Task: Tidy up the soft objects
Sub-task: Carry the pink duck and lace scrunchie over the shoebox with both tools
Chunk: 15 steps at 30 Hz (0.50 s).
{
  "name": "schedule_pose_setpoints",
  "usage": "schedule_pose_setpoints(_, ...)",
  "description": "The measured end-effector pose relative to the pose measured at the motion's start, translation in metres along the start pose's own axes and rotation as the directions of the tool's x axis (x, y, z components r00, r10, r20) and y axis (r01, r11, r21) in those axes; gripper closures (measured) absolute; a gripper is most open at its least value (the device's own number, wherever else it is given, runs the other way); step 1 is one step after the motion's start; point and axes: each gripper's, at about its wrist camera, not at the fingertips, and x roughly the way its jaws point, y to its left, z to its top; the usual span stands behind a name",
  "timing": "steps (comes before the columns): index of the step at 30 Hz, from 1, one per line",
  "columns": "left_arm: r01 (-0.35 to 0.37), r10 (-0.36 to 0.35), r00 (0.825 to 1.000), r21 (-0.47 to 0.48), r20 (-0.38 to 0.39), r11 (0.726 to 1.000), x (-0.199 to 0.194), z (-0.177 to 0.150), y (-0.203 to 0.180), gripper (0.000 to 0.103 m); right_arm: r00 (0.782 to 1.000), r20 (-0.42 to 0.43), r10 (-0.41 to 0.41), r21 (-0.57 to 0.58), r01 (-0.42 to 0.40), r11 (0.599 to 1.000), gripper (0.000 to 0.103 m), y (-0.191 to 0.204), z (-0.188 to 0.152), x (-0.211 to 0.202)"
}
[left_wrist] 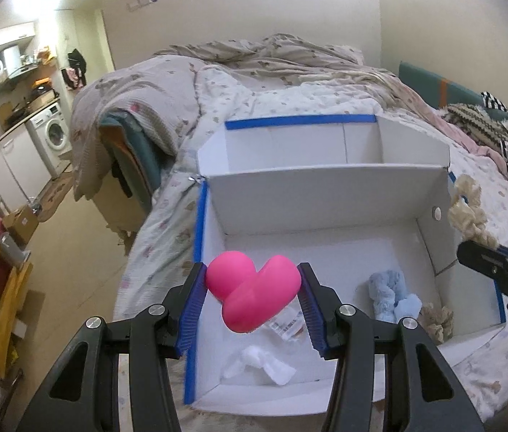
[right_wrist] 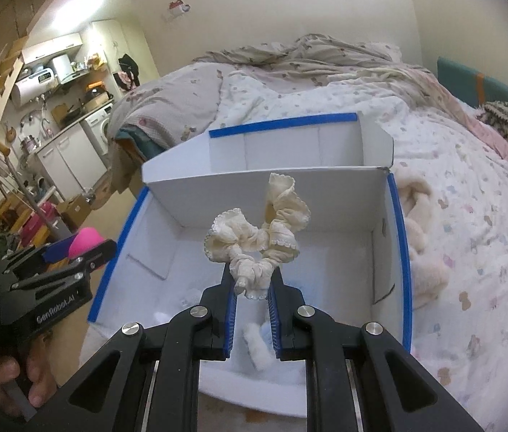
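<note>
Left wrist view: pink heart toy [left_wrist: 254, 289] sits clamped between the left gripper [left_wrist: 253, 304] fingers, held above the near compartment of the white box [left_wrist: 326, 190]. Across from it, the right gripper [right_wrist: 253, 297] pinches only the lower fold of a cream scrunchie [right_wrist: 257, 237], also over that compartment. A blue plush [left_wrist: 391, 295], a white cloth [left_wrist: 259, 363] and a beige scrunchie [left_wrist: 436, 318] already lie inside. Risks: the smooth heart could squirt from the pads, and the loosely nipped scrunchie might slide out early or snag on release.

pink heart [left_wrist: 254, 293] | cream scrunchie [right_wrist: 257, 241] | white box, blue-taped rim [left_wrist: 302, 119] | pale-blue cloth [left_wrist: 392, 295]
</note>
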Motion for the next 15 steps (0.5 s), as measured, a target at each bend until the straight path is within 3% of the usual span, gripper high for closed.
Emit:
schedule_pose_setpoints(6,0.061,-0.062,0.997,-0.021,-0.043,0.998,0.028,-0.001,-0.004,0.057,0.997,-0.074,-0.013,0.053,0.017,0.998,0.085,-0.013,-0.002,0.028)
schedule_pose_setpoints(15,0.067,-0.070,0.982,-0.023,-0.174,0.997,0.064,-0.007,-0.007,0.057,0.975,-0.221,-0.033,0.111,0.058,0.992,0.085,-0.021,-0.022,0.062)
